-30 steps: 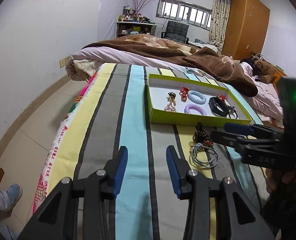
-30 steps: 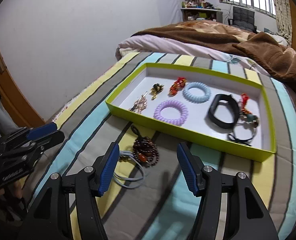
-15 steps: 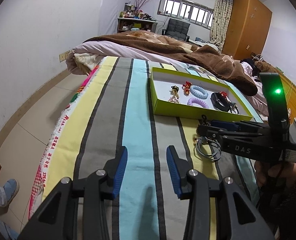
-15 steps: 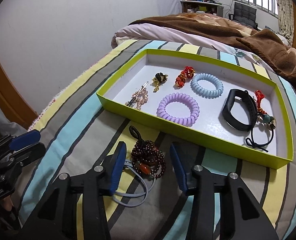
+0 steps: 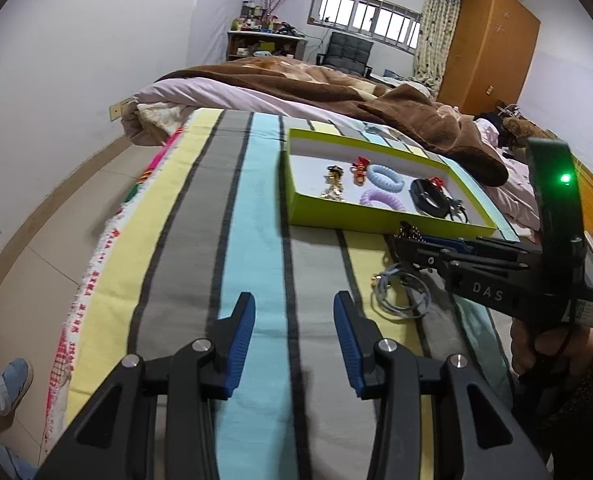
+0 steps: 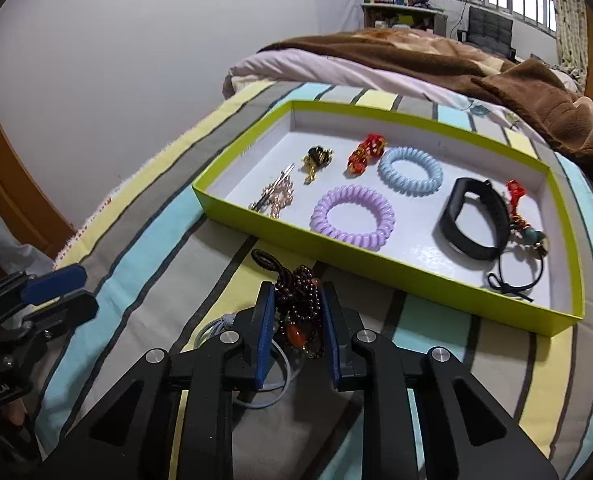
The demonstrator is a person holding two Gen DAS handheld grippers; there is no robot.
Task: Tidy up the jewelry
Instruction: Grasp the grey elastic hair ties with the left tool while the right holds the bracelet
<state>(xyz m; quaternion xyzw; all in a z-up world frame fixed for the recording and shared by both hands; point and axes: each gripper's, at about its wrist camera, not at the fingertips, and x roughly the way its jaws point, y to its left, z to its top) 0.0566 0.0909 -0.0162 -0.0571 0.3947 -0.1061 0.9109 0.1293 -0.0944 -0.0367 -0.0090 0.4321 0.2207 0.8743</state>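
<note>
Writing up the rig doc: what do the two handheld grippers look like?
Both alike: the left gripper and the right gripper have black angular linkage arms, silver pivot screws and ribbed blue pads. Seen side-on, the right one bears white "DAS" lettering and an upright black post with a green light.

The striped bed cover (image 6: 144, 248) carries a shallow lime-green cardboard tray (image 6: 380, 270); nearer lie a dark brown bead bracelet (image 6: 296, 300) and a pale blue cord loop (image 6: 280, 364).

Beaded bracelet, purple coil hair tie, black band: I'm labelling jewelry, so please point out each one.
Beaded bracelet (image 6: 299, 305), right wrist view, dark bead strands between the closing jaws.
Purple coil hair tie (image 6: 352, 216), right wrist view, far arc of the coil.
Black band (image 6: 455, 215), right wrist view, left side of the strap.
</note>
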